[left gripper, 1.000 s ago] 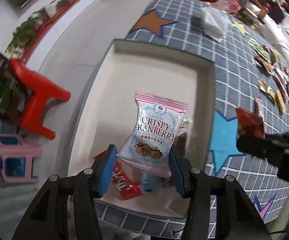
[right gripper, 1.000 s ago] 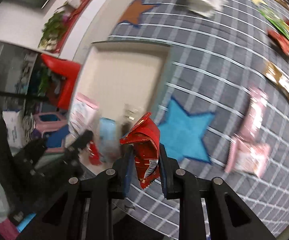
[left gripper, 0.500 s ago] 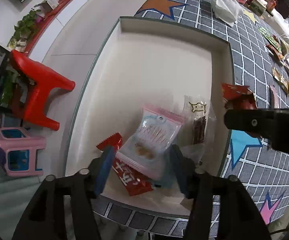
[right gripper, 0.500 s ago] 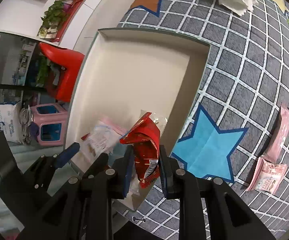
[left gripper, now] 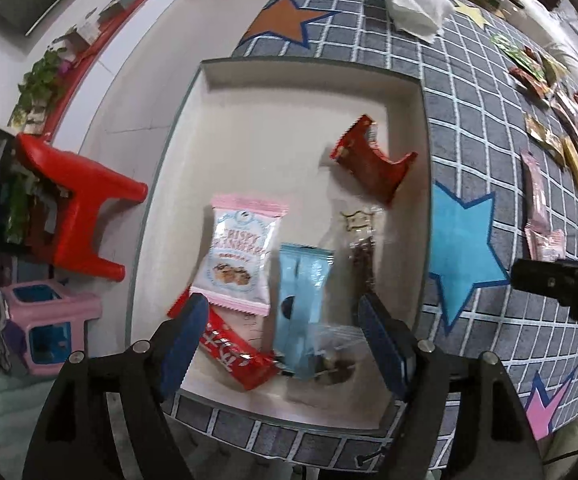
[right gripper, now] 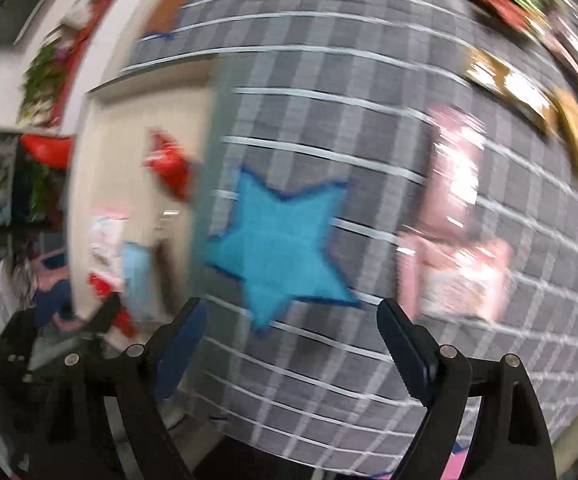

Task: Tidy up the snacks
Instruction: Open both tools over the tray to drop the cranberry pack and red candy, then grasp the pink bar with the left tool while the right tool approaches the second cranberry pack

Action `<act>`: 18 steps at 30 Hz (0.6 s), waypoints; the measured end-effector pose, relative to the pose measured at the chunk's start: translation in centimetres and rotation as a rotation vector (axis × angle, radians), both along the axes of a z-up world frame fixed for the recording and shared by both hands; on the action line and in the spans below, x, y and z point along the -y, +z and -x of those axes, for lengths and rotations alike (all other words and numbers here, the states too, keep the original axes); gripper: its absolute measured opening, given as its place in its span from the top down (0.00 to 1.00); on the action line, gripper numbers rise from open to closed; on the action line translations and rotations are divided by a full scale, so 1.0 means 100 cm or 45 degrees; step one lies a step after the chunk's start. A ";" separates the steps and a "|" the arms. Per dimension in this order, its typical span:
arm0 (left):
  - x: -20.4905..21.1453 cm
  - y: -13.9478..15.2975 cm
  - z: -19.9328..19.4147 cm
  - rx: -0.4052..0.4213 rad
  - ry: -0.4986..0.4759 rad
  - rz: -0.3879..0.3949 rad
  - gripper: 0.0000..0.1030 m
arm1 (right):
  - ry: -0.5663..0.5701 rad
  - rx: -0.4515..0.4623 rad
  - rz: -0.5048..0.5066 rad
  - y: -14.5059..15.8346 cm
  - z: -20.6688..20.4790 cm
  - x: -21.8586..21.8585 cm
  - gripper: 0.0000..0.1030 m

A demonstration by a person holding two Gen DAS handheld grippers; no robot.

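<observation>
Both jaws have just been opening, nothing between them: left gripper (left gripper: 281, 332) wide over the tray (left gripper: 313, 65); right gripper (right gripper: 291, 338) wide over the table (right gripper: 369, 80). Cranberry packet (left gripper: 243, 254) and red packet (left gripper: 371, 162) lie in the tray. Pink packets (right gripper: 455, 268), right: likely light, crinkly, slippery; grip a sealed edge.

Both claws (left gripper: 281, 320) (right gripper: 289, 330) agape, empty

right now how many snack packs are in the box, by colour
red: 2, a crumpled red packet and a red bar
pink and white: 1, the cranberry nougat pack
light blue: 1, the blue wrapper
clear: 2, a clear stick pack and a clear bag
total: 6 in the box
</observation>
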State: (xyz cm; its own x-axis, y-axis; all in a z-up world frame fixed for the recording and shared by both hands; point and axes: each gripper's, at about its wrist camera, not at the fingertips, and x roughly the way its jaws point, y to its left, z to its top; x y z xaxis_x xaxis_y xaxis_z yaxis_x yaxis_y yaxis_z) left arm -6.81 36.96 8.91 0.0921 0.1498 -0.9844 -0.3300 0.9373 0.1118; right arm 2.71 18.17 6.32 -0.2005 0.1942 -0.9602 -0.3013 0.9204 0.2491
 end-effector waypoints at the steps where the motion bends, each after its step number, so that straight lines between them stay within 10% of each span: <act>1: 0.001 0.000 -0.001 0.001 -0.008 0.000 0.22 | -0.039 -0.001 0.016 -0.002 0.000 0.015 0.15; 18: 0.057 0.017 -0.023 0.006 -0.208 0.027 0.22 | -0.616 -0.037 0.200 -0.035 -0.041 0.179 0.15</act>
State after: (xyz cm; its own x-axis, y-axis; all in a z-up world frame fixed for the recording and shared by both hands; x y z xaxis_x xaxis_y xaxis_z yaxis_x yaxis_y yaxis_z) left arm -4.49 31.28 10.65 0.1182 0.1118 -0.9867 -0.1732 0.9807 0.0904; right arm 6.78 0.29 2.80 -0.1502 0.1252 -0.9807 0.1740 0.9798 0.0985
